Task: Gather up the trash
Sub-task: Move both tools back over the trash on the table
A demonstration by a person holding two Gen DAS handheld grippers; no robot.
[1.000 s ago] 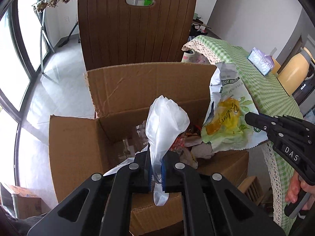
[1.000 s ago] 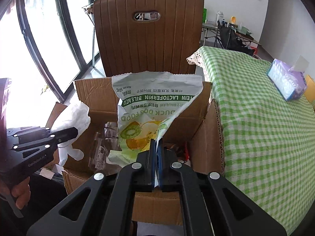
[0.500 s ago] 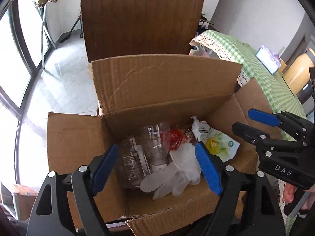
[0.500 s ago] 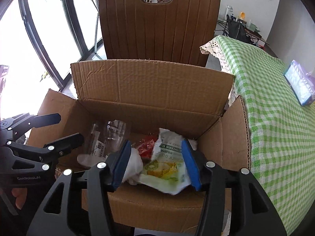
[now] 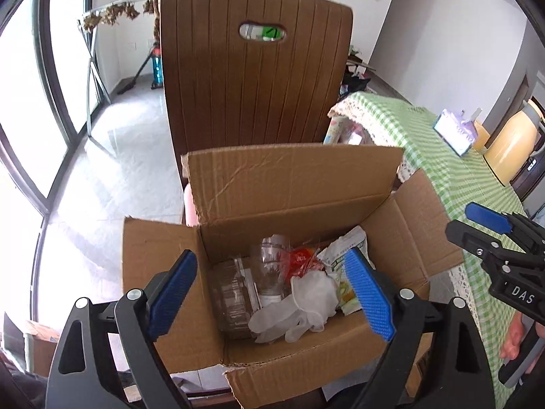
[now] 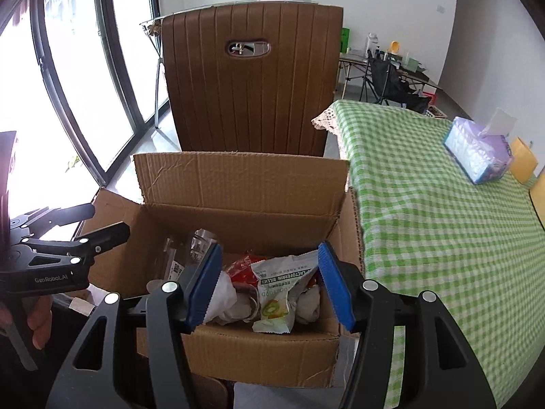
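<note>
Right, both grippers hang over the open cardboard box (image 5: 293, 187), nothing between the pads on either. Left gripper (image 5: 272, 293) has just been opening and its jaws stand wide apart; the white glove (image 5: 303, 301) lies loose in the box below it, at the near side. Right gripper (image 6: 269, 286) has also just been opening, jaws parted less widely, and the green-and-white snack bag (image 6: 282, 289) sits crumpled in the box under it (printed side up, lettering only partly readable). Also inside: a clear plastic bottle (image 5: 269, 266) toward the left, and a red wrapper (image 5: 299, 260) between bottle and bag. Box flaps stand open, far flap upright against a brown chair back (image 5: 252, 78). To the right, the worktop (image 6: 425, 204) under a green checked cloth carries a purple tissue pack (image 6: 477, 153) at its far right. A hand (image 6: 37, 317) shows on the left gripper's handle.
</note>
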